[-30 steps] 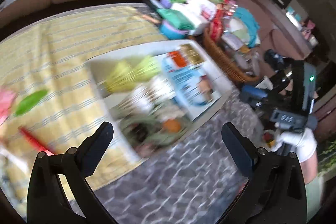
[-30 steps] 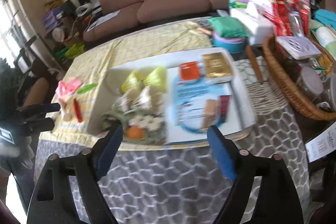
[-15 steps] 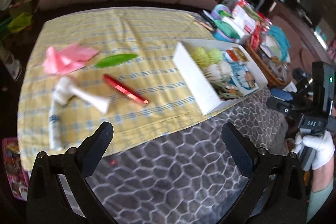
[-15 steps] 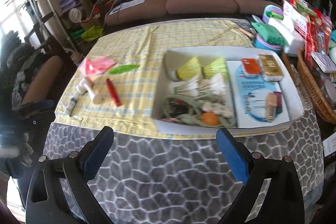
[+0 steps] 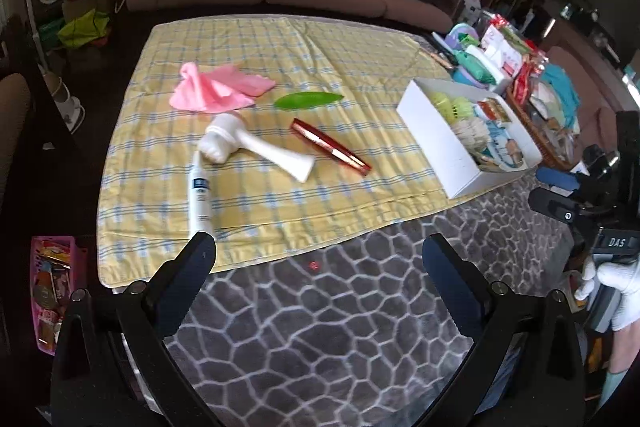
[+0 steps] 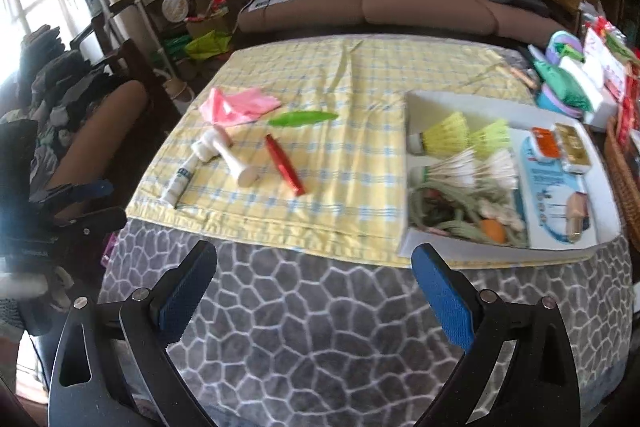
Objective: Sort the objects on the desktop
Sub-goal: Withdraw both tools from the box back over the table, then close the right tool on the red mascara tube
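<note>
On the yellow checked cloth [image 5: 280, 195] lie a pink cloth [image 5: 218, 91], a green leaf-shaped piece [image 5: 308, 100], a red pen-like stick [image 5: 330, 146], a white brush with a handle [image 5: 248, 147] and a white tube [image 5: 200, 195]. The same items show in the right wrist view: pink cloth [image 6: 238, 105], green leaf [image 6: 303, 118], red stick [image 6: 285, 165], white brush [image 6: 224, 155], white tube [image 6: 180, 181]. A white box [image 6: 508, 251] on the right holds shuttlecocks [image 6: 460, 171] and small packets. My left gripper [image 5: 318, 257] and right gripper [image 6: 314, 263] both stand open and empty over the grey patterned cover, short of the cloth.
A wicker basket [image 6: 620, 171] and piled packets [image 5: 500, 55] crowd the table's right end. A brown sofa [image 6: 400, 3] stands behind the table. A pink bin [image 5: 52, 291] sits on the floor at the left. A gloved hand [image 5: 612, 287] holds the other gripper.
Both views have swung left from the white box toward the loose items on the cloth. The right gripper's jaws have spread a little wider. Nothing on the table has moved.
</note>
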### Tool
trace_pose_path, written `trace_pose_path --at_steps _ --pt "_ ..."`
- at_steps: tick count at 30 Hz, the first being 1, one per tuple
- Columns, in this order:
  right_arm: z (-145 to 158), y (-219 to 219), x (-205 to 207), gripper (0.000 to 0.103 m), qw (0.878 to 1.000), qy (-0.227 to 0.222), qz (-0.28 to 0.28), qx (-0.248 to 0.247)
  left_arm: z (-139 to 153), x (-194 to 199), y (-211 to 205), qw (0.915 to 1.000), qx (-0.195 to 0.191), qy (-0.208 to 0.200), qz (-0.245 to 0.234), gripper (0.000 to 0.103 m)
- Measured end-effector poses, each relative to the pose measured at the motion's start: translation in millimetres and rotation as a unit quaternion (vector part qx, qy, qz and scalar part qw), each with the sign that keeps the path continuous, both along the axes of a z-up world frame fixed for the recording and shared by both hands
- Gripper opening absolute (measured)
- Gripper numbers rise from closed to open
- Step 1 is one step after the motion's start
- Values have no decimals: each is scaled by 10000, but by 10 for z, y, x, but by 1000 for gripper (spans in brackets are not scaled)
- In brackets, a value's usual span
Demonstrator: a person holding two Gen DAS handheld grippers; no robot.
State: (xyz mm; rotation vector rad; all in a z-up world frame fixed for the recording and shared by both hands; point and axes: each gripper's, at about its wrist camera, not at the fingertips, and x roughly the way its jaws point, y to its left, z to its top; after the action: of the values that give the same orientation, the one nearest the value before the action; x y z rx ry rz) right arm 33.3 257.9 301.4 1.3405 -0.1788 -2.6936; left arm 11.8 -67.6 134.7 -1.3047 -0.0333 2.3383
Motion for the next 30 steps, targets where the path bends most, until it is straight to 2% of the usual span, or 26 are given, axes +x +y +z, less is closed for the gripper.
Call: trace_pose_path --at_steps 3,9,12,14,18,22,25,27,29,30 --pt "-1 -105 -42 100 10000 13 80 37 -38 -26 -86 10000 -40 -3 -19 103" --pt "21 -292 -201 100 9989 252 380 92 -84 -271 -448 9995 247 -21 169 103" --pt "-105 -388 -389 92 9984 149 553 29 -179 -453 -639 9991 245 -108 341 103" --pt "-207 -438 -525 81 9980 62 625 5 -244 -548 -758 9987 215 -86 444 103" --pt "-445 -508 -833 79 9969 -181 754 -133 -435 -715 -867 9981 239 -280 503 103" --pt "-488 -589 -1015 79 9951 -225 925 -273 -556 -830 -878 9969 441 -443 479 103" --pt "-458 -699 -1139 75 9935 -140 1119 -137 -665 -930 -842 9949 575 -681 478 103" --pt "-471 -694 -1222 75 9943 -75 1067 -7 -747 -970 -780 9948 458 -790 441 103" --pt "-558 -622 -1321 75 9954 -95 949 22 -824 -974 -677 9965 95 -759 348 101" --pt "-622 -590 -1374 75 9958 -174 903 -9 -852 -976 -629 9967 -80 -738 320 97"
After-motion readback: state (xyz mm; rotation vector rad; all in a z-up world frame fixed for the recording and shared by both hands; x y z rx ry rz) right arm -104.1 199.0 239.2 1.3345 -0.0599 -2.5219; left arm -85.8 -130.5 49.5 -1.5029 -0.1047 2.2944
